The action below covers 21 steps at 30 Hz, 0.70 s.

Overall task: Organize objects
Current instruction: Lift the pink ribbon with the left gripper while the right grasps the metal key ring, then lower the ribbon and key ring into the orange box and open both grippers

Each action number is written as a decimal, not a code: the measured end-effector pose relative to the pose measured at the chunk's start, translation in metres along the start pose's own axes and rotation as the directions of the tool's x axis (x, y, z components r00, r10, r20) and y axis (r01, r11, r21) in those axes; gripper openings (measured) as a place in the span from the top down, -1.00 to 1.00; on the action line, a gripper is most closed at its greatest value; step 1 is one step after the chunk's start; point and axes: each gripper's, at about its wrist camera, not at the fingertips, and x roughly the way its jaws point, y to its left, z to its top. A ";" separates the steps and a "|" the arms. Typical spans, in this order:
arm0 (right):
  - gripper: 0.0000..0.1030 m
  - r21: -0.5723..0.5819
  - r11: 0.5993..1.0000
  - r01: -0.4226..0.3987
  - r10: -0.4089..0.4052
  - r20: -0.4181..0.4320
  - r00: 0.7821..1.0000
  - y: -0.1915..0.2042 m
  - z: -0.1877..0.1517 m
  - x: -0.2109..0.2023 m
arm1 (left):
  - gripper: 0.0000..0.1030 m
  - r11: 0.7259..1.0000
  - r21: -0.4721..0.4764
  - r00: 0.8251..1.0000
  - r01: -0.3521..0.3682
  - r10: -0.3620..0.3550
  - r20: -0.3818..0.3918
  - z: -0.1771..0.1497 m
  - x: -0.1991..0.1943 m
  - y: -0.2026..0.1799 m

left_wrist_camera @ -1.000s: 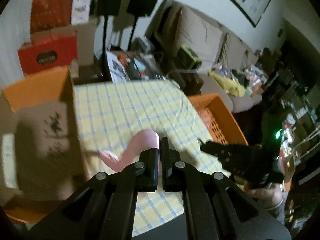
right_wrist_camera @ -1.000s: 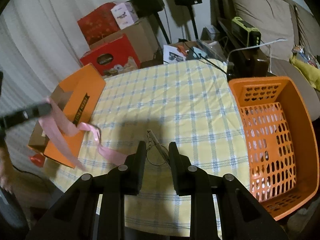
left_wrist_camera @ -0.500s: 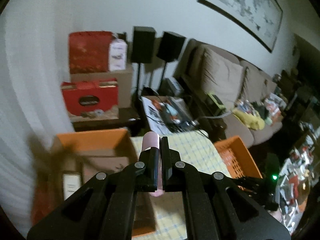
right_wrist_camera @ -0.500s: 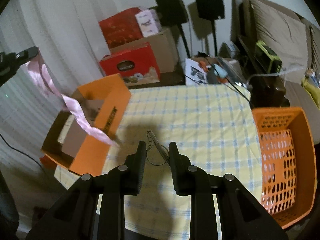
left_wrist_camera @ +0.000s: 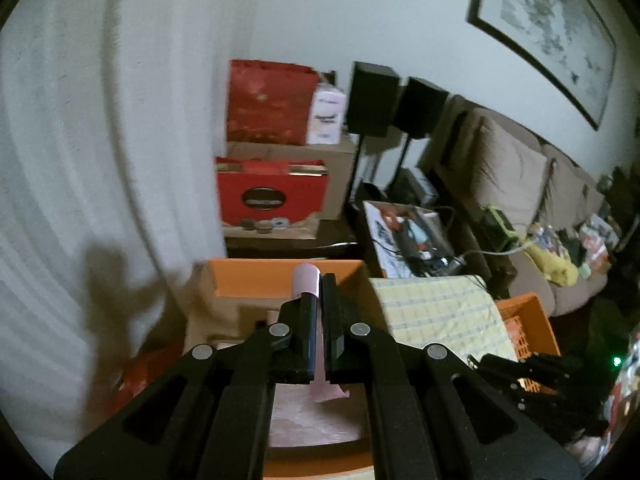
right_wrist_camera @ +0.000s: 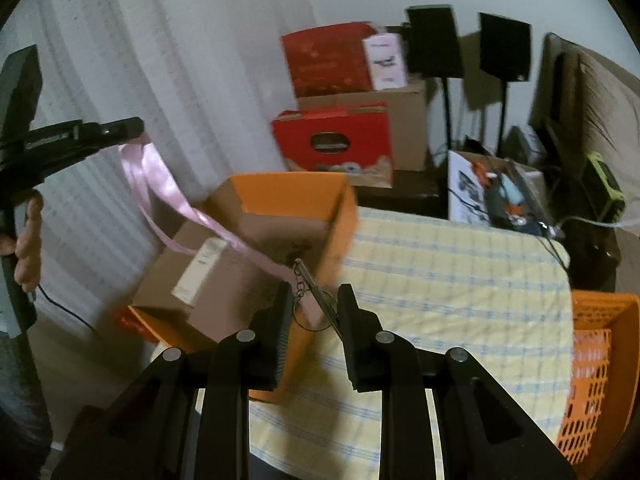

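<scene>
My left gripper [left_wrist_camera: 320,300] is shut on a pink ribbon [left_wrist_camera: 306,280], held high over the open orange box [left_wrist_camera: 280,276]. From the right wrist view the left gripper [right_wrist_camera: 120,128] is at upper left. The ribbon [right_wrist_camera: 160,184] trails from it down to the box [right_wrist_camera: 288,196], its lower end lying toward my right gripper. My right gripper [right_wrist_camera: 314,308] is shut on a small metal keyring with a chain and thin rod [right_wrist_camera: 310,296], near the box's right wall. It also shows low on the right as the right gripper [left_wrist_camera: 520,368].
A yellow checked tablecloth [right_wrist_camera: 440,264] covers the table, with an orange perforated basket [right_wrist_camera: 596,360] at its right end. Red gift boxes [right_wrist_camera: 332,140], cardboard cartons, two speakers on stands and a sofa stand behind. A white curtain hangs at left. A hand [right_wrist_camera: 28,240] grips the left handle.
Both grippers have risen and swung left toward the orange box. The ribbon has come up off the tablecloth and now hangs over the box. The keyring stays between the right fingers.
</scene>
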 end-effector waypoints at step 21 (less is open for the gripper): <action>0.56 -0.001 0.998 -0.056 0.056 -0.138 0.989 0.052 -0.011 0.097 | 0.95 0.994 -0.057 0.962 0.094 -0.105 -0.250 -0.084 0.081 0.005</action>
